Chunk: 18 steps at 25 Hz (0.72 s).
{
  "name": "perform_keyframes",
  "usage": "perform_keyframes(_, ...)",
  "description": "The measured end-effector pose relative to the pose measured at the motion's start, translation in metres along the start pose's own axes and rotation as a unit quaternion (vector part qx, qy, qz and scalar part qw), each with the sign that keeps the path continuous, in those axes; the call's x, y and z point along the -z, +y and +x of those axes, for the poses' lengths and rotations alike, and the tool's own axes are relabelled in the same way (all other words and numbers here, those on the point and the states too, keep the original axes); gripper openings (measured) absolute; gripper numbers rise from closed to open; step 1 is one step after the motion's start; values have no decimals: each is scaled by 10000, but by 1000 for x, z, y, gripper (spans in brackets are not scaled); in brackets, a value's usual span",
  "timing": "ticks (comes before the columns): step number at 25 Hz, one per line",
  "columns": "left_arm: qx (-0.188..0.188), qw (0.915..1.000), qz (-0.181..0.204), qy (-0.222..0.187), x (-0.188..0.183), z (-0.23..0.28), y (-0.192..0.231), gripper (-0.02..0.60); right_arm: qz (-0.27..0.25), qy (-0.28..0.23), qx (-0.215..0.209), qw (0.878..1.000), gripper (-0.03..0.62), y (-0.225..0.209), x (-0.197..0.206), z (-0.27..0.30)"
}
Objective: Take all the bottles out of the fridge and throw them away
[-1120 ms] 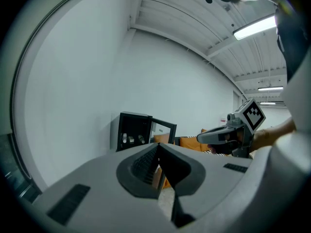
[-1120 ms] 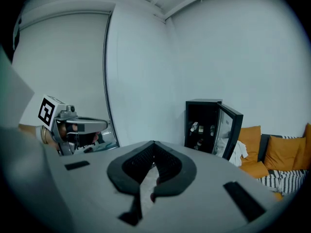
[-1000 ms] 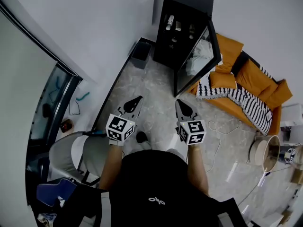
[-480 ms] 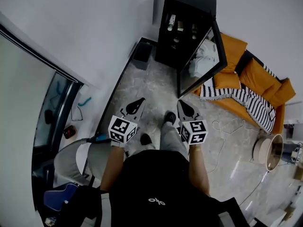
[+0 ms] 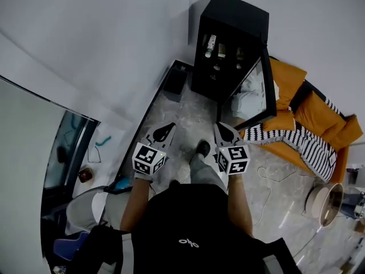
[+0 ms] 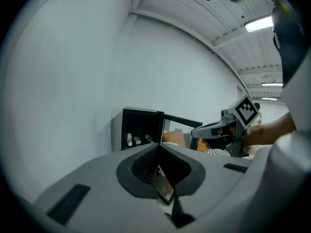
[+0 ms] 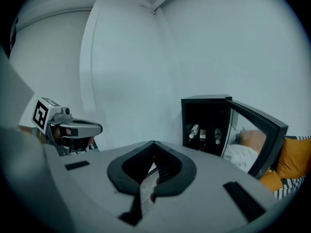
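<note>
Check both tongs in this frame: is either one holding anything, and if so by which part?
Nothing is held. The left tongs and right tongs are both shut and empty, short of the open fridge; the bottles sit inside it.

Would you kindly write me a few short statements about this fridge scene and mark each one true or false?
1. The fridge door stands open. True.
2. The right gripper holds a bottle. False: its fingers are shut on nothing.
3. Bottles sit inside the fridge. True.
4. The sofa beside the fridge is blue. False: it is orange.
</note>
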<state>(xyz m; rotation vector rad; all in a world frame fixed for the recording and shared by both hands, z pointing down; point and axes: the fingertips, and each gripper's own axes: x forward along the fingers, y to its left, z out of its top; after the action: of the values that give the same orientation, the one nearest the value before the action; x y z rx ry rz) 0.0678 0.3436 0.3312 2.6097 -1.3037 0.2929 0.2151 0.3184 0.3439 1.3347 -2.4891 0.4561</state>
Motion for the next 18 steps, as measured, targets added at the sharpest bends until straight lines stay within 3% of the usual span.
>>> perform_keyframes(7, 177, 9997, 165, 48, -47, 105, 20, 3, 154, -17, 44, 9999, 3, -86, -49, 55)
perform_keyframes(18, 206, 9991, 177, 337, -64, 213, 34, 3, 344, 121, 31, 9993, 3, -176, -70, 110)
